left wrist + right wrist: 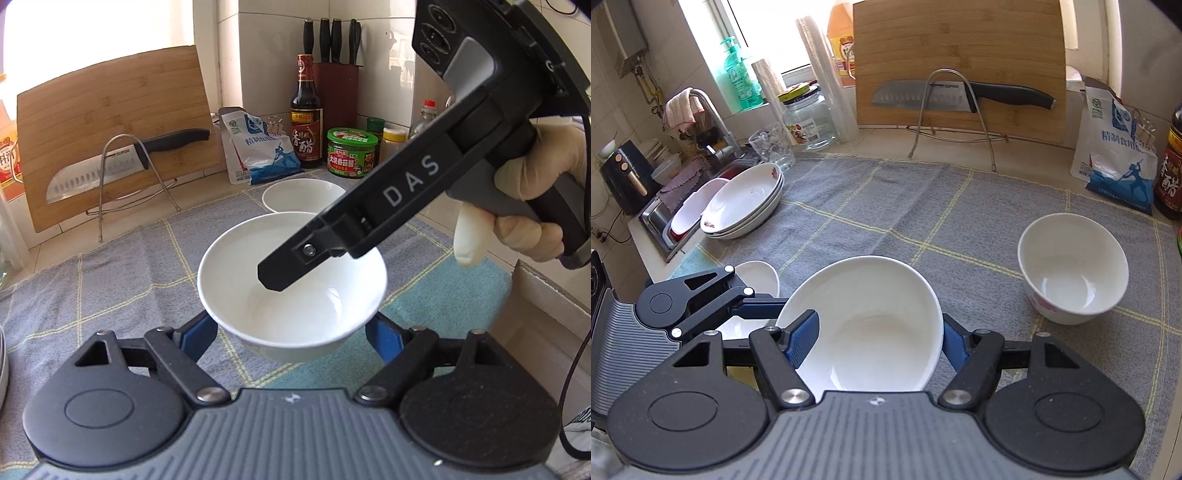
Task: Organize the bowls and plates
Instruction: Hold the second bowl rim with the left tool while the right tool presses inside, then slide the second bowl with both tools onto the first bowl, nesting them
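Left wrist view: left gripper (291, 332) clamps a white bowl (291, 291) between its blue pads, above the grey checked cloth (122, 266). Right gripper (280, 273), held by a gloved hand (535, 206), reaches over its rim. Right wrist view: right gripper (875, 339) grips a second bowl (871, 325). Farther right, a third bowl (1071, 266) rests on the cloth; far left, stacked plates (742, 203) beside the sink (657, 218).

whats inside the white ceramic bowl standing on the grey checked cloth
The white ceramic bowl on the grey checked cloth holds nothing: its bare glossy bottom shows. Its near inner wall is hidden by the rim.
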